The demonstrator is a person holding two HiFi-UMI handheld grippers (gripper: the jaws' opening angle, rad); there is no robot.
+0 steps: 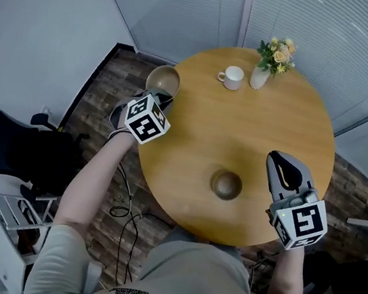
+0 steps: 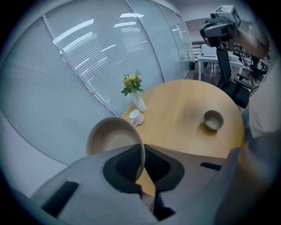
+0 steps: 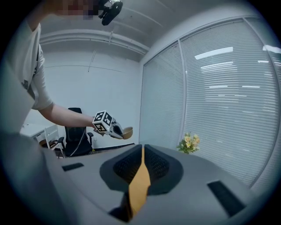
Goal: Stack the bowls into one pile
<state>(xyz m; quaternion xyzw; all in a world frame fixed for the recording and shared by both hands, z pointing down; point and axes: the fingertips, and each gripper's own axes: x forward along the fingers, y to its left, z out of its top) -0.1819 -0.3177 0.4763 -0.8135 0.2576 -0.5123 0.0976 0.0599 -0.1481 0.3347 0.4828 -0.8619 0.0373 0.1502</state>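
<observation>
The left arm stretches toward the far left. The left gripper [image 1: 162, 97] angles downward, its jaws pinched on the rim of a smooth, round tan bowl [image 1: 163, 78], mouth upward, over the wooden table's [image 1: 255, 126] far-left edge. The right gripper [image 1: 277, 158] hovers near right, jaws together and empty. A second bowl [image 1: 226, 183] sits upright at the near side of the table.

No writing is legible; small print on the person's shirt [image 1: 184, 280] is too blurred to read.

Round wooden table [image 1: 253, 139], white mug [image 1: 233, 77], flower vase [image 1: 259, 77], black chair [image 1: 6, 144]
</observation>
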